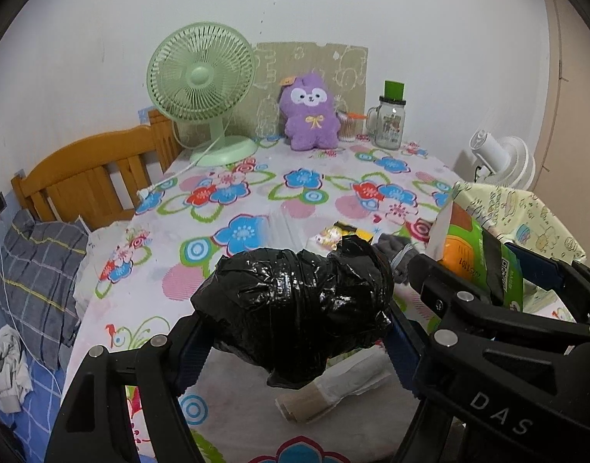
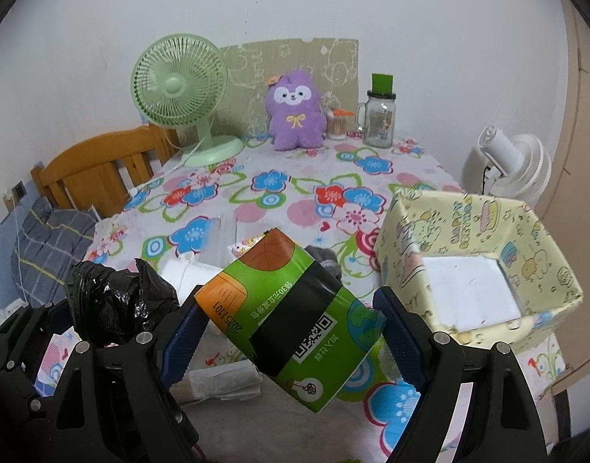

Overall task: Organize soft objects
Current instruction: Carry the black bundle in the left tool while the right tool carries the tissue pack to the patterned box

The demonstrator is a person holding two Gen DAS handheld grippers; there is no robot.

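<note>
My left gripper [image 1: 295, 328] is shut on a crumpled black plastic bag bundle [image 1: 295, 301], held above the flowered tablecloth [image 1: 233, 200]. My right gripper [image 2: 291, 328] is shut on a green and orange tissue pack [image 2: 295, 308], tilted, also off the table. The two grippers hang side by side: the bundle [image 2: 117, 301] shows at the left of the right wrist view, and the pack [image 1: 465, 247] at the right of the left wrist view. A yellow patterned open box [image 2: 411, 254] with a white floor stands to the right of the pack.
A paper roll [image 2: 221, 382] and a grey sock [image 2: 328, 262] lie on the table below the grippers. At the back stand a green fan [image 1: 202, 88], a purple plush [image 1: 310, 112] and a glass jar [image 1: 389, 123]. A white fan [image 2: 511, 166] is at the right, a wooden headboard [image 1: 90, 177] at the left.
</note>
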